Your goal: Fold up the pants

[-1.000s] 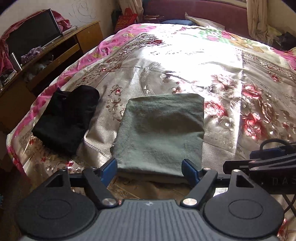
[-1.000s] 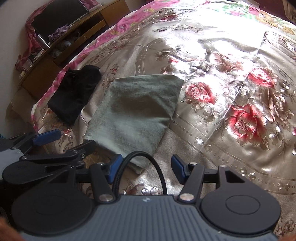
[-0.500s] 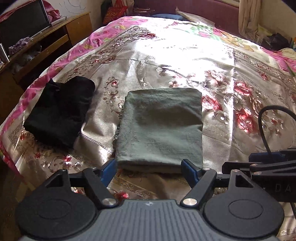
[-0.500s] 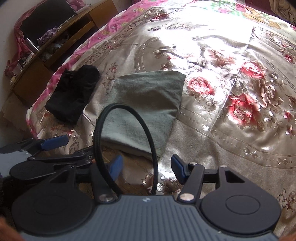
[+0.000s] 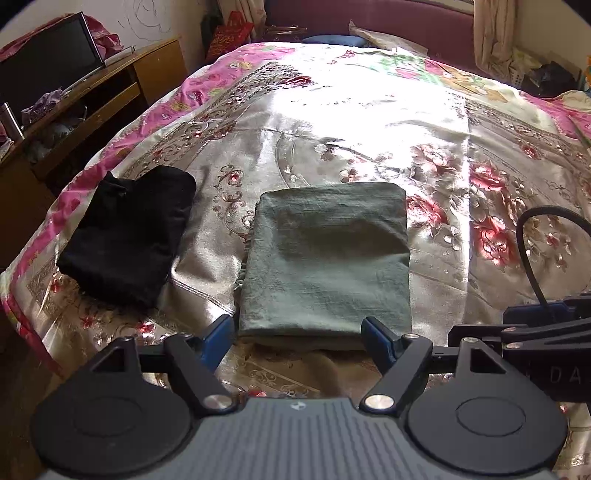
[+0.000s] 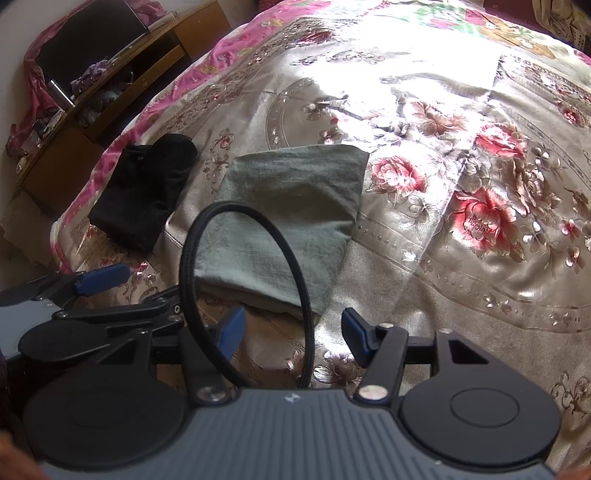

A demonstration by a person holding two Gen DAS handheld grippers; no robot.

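Note:
The grey-green pants (image 5: 325, 258) lie folded in a flat rectangle on the flowered bedspread (image 5: 369, 110); they also show in the right wrist view (image 6: 288, 214). My left gripper (image 5: 299, 332) is open and empty, held just short of the pants' near edge. My right gripper (image 6: 293, 330) is open and empty, near the pants' near right corner. A black cable (image 6: 236, 266) loops in front of the right camera. The left gripper also shows at the lower left of the right wrist view (image 6: 103, 277).
A folded black garment (image 5: 129, 236) lies left of the pants near the bed's left edge. A wooden cabinet (image 5: 92, 103) with a dark screen stands left of the bed. The headboard (image 5: 369, 22) is at the far end.
Both grippers have drawn back from the folded pants and risen a little. The cable loop has swung up in front of the right camera. The pants have not moved.

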